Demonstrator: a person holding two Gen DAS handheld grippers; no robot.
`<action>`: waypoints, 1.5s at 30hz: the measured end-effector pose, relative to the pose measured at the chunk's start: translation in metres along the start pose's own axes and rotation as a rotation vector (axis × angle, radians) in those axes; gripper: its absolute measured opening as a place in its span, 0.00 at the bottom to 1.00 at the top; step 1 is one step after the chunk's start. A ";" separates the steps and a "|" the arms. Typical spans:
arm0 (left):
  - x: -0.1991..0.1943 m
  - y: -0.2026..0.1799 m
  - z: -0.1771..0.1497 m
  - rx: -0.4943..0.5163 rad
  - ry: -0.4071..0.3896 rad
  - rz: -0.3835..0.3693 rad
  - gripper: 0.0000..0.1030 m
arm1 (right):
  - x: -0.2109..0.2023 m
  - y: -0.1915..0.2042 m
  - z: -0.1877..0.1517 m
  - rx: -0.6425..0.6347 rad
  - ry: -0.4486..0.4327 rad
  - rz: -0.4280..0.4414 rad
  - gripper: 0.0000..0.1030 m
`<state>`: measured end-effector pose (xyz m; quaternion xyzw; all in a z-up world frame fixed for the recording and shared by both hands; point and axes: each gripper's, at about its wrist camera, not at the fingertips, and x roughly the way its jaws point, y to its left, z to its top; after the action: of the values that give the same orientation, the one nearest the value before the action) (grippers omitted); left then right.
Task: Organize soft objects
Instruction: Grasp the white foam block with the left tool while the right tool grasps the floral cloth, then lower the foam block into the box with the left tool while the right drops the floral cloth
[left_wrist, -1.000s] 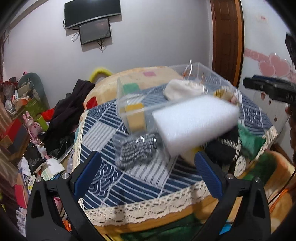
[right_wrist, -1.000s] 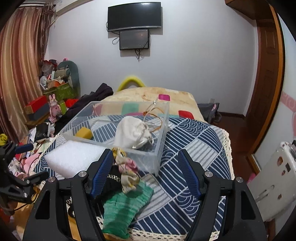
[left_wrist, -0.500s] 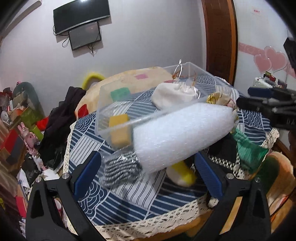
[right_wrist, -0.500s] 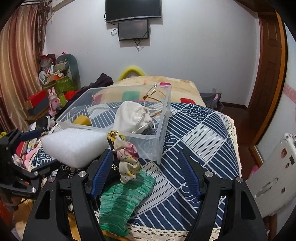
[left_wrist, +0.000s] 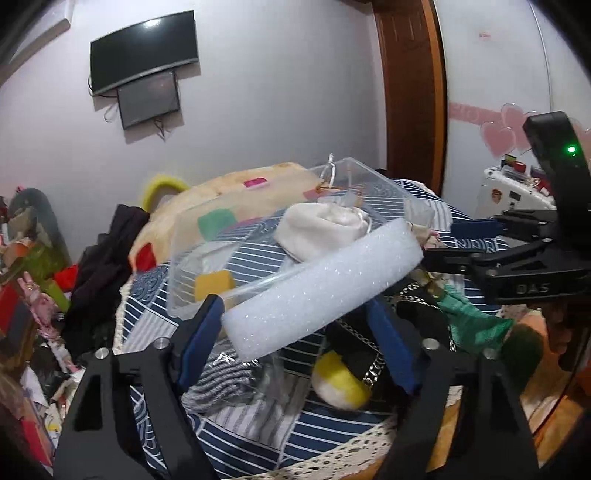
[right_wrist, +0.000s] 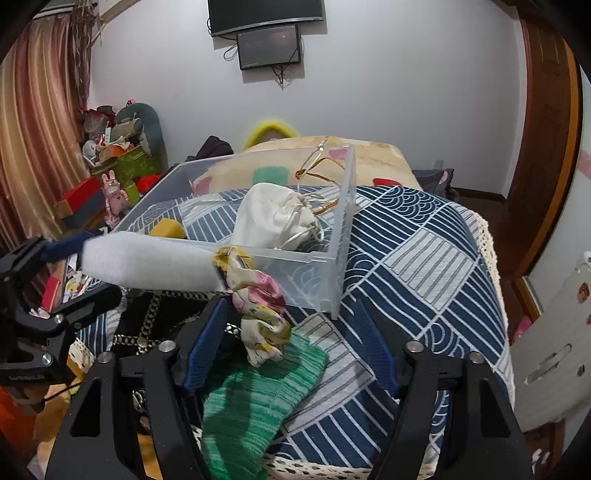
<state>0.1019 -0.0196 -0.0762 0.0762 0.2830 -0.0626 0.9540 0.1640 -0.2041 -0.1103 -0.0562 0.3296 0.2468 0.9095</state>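
Note:
My left gripper (left_wrist: 295, 339) is shut on a white foam block (left_wrist: 325, 284) and holds it above the table, at the near wall of the clear plastic bin (left_wrist: 177, 266). The foam also shows in the right wrist view (right_wrist: 147, 262). The bin (right_wrist: 343, 236) holds a white drawstring pouch (right_wrist: 273, 218) and a yellow sponge (right_wrist: 168, 229). My right gripper (right_wrist: 291, 350) is open over a floral scrunchie (right_wrist: 258, 306) and a green knitted cloth (right_wrist: 255, 398).
A striped grey sock in plastic (left_wrist: 218, 380), a yellow-white ball (left_wrist: 340, 384) and a black chained bag (right_wrist: 147, 325) lie on the blue patterned tablecloth (right_wrist: 417, 266). Clutter fills the floor at left (left_wrist: 33, 295).
My left gripper has closed on the foam block and lifted it toward the bin. My right gripper has moved closer to the scrunchie and green cloth, still open.

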 end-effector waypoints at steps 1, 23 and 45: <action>0.000 0.000 -0.001 -0.007 0.000 -0.004 0.71 | 0.002 0.001 0.000 -0.001 0.005 0.008 0.52; -0.044 0.030 -0.012 -0.120 -0.074 0.016 0.42 | -0.018 0.014 0.010 -0.034 -0.071 0.010 0.13; -0.037 0.070 0.029 -0.240 -0.160 0.088 0.41 | -0.040 0.029 0.056 -0.064 -0.248 -0.012 0.13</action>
<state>0.0976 0.0468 -0.0240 -0.0315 0.2079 0.0078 0.9776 0.1553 -0.1810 -0.0398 -0.0564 0.2060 0.2568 0.9426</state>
